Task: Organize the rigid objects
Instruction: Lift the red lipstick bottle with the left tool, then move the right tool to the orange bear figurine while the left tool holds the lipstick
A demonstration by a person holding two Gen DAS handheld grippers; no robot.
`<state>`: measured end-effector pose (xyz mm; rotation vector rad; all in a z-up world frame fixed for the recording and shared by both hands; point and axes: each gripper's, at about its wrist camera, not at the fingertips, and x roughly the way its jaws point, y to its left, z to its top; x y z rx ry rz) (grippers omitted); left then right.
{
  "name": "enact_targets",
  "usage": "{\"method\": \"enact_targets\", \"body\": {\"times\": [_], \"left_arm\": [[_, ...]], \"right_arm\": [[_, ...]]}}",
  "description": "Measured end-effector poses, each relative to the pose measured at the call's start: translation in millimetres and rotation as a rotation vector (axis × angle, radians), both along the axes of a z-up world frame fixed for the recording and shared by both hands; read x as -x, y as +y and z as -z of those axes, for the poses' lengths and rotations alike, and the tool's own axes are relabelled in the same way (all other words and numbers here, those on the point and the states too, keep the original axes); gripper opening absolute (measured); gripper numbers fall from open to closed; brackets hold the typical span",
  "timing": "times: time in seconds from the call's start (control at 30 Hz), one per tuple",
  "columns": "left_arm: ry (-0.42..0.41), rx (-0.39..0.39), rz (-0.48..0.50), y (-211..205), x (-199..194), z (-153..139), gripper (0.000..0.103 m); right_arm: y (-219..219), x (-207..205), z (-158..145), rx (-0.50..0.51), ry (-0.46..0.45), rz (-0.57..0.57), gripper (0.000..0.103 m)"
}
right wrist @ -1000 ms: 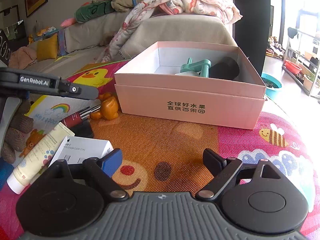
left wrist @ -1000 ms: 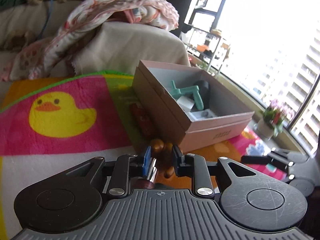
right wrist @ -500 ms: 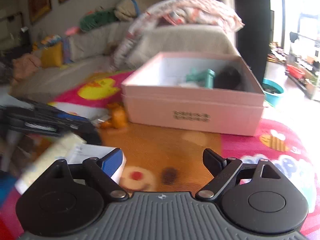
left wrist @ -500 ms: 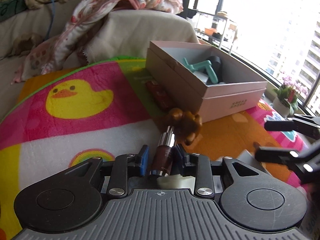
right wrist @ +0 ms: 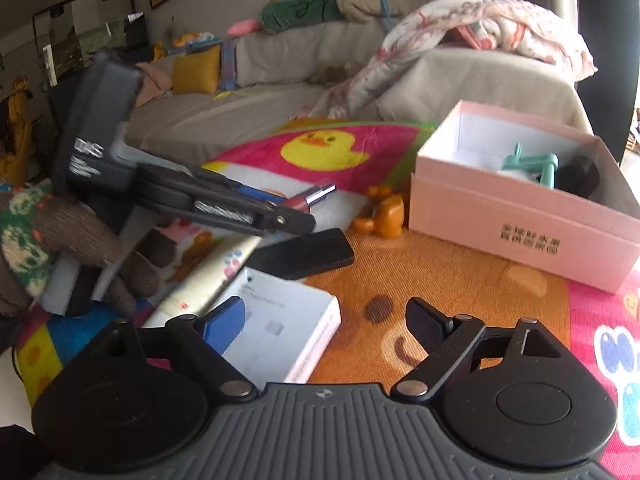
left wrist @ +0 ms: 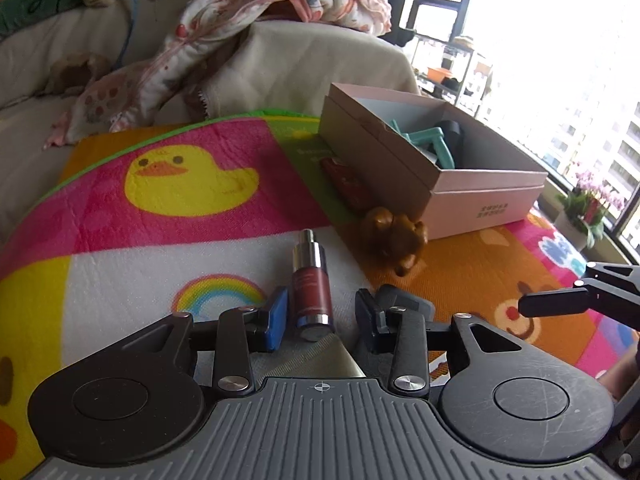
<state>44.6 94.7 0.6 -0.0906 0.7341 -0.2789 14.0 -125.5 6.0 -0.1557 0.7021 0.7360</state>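
Observation:
A dark red pump bottle (left wrist: 311,288) with a silver neck lies on the play mat between the open fingers of my left gripper (left wrist: 321,320), near the blue left pad (left wrist: 277,316); the pads do not touch it. It also shows in the right wrist view (right wrist: 307,199). A pink open box (left wrist: 472,184) holds a teal tool (left wrist: 434,142) and a black object (right wrist: 578,174). An amber bear figure (left wrist: 394,236) lies beside the box. My right gripper (right wrist: 326,326) is open and empty above a white carton (right wrist: 284,328).
A black phone (right wrist: 304,254), a cream tube (right wrist: 208,276) and a red flat packet (left wrist: 346,184) lie on the colourful mat (left wrist: 192,184). A sofa with a blanket (left wrist: 280,4) stands behind. A window and a flower pot (left wrist: 588,216) are at the right.
My left gripper has opened and drawn back; the red bottle now lies free on the mat. My right gripper has swung left towards the white carton.

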Motion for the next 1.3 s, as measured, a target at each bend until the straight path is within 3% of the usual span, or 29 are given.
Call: {"method": "enact_targets", "body": {"times": [0.2, 0.43, 0.5, 0.53, 0.6, 0.67, 0.77, 0.9, 1.0, 1.03, 1.07, 1.2, 1.3], "left_arm": [[-0.029, -0.012, -0.042, -3, -10, 2, 0.04], [-0.037, -0.026, -0.061, -5, -21, 3, 0.037], [-0.041, -0.051, -0.044, -4, -18, 3, 0.033], [-0.038, -0.055, -0.047, -2, -16, 3, 0.026], [-0.031, -0.021, -0.056, 6, -12, 3, 0.025], [-0.034, 0.01, -0.062, 12, -7, 4, 0.025], [-0.055, 0.013, -0.06, 12, -1, 6, 0.025], [-0.06, -0.002, -0.064, 10, 0, 6, 0.025], [-0.063, -0.004, -0.057, 9, 5, 7, 0.025], [-0.061, 0.011, -0.058, 11, 6, 7, 0.025], [-0.058, 0.032, -0.06, 13, 6, 7, 0.025], [-0.044, 0.138, -0.087, 26, 7, 10, 0.025], [-0.046, 0.164, -0.106, 28, 8, 11, 0.025]], "right_arm": [[-3, 0, -1, 0.003, -0.016, 0.035, 0.09], [11, 6, -7, 0.003, -0.036, -0.02, 0.09], [17, 1, -12, 0.015, -0.083, 0.013, 0.09], [19, -5, -13, 0.015, -0.105, 0.051, 0.09], [22, -22, -12, 0.022, -0.118, 0.15, 0.08], [26, -44, -8, 0.027, -0.06, 0.208, 0.05], [30, -71, -1, -0.008, 0.056, 0.237, 0.049], [42, -90, 5, -0.021, 0.094, 0.258, 0.048], [46, -92, 6, -0.024, 0.107, 0.233, 0.03], [46, -91, 5, -0.021, 0.107, 0.223, 0.017], [45, -90, 4, -0.016, 0.107, 0.213, 0.011], [28, -81, -2, 0.003, 0.095, 0.213, 0.011], [23, -76, -6, -0.008, 0.093, 0.218, 0.012]]}}
